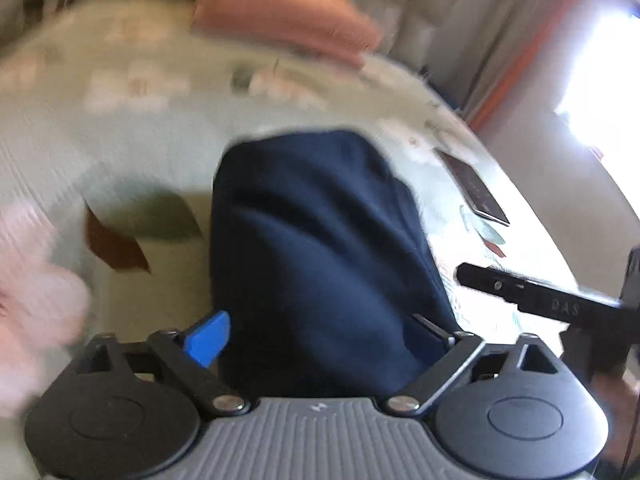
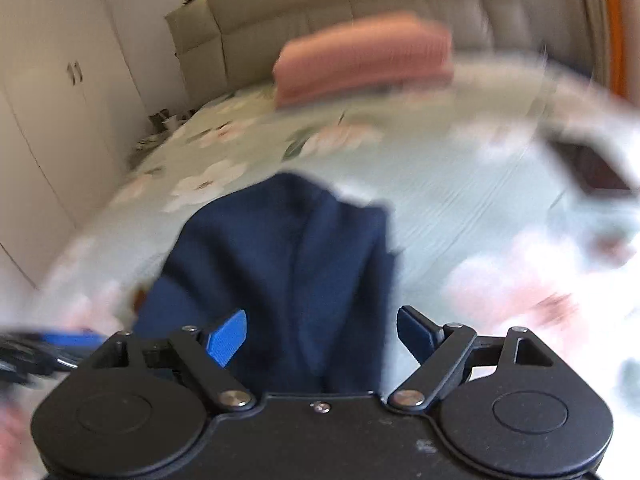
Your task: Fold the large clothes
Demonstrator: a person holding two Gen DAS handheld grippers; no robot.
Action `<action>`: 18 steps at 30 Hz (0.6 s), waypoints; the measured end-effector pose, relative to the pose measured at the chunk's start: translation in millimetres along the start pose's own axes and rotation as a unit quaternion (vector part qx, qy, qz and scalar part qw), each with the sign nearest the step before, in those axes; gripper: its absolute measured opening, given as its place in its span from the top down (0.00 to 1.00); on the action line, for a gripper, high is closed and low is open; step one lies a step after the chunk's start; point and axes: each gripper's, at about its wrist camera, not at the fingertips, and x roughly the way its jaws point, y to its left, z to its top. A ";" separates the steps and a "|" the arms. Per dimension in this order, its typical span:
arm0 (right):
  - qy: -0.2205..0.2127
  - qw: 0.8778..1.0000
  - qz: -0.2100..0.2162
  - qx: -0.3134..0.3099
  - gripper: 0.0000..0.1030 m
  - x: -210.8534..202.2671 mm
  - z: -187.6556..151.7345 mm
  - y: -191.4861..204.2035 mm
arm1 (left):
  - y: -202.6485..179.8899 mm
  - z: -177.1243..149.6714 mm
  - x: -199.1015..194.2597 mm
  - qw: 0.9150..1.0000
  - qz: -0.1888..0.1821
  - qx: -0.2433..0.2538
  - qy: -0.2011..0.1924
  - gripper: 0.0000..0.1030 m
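Note:
A dark navy garment point(image 1: 320, 248) hangs bunched in front of my left gripper point(image 1: 320, 336), above a bed with a pale green floral cover point(image 1: 120, 160). The cloth fills the gap between the blue pads point(image 1: 208, 338) and hides the right pad. In the right wrist view the same navy garment point(image 2: 288, 264) drapes between the blue pads point(image 2: 226, 338) of my right gripper point(image 2: 320, 338). The jaws of both stand wide apart with cloth running down between them; whether either pinches the cloth is hidden. The other gripper's black finger point(image 1: 532, 292) shows at the right of the left wrist view.
A pink folded blanket point(image 2: 360, 64) lies near the beige padded headboard point(image 2: 320, 4). A dark phone or tablet point(image 1: 472, 188) lies on the bed's right side. White wardrobe doors point(image 2: 48, 112) stand left. A bright window point(image 1: 600, 80) is at right.

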 end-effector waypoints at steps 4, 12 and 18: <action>0.087 0.996 -0.029 0.009 0.00 52.1 -5.8 -10.7 | 25.9 9.6 33.8 0.998 0.000 -0.050 0.031 0.08; 0.097 0.988 0.068 0.102 0.00 62.8 -27.5 -41.8 | 65.9 -1.7 65.5 0.979 -0.084 -0.173 0.070 0.05; 0.108 0.988 0.095 0.053 0.23 76.1 -20.4 -29.1 | 36.6 -2.1 65.8 0.992 -0.033 -0.106 0.053 0.22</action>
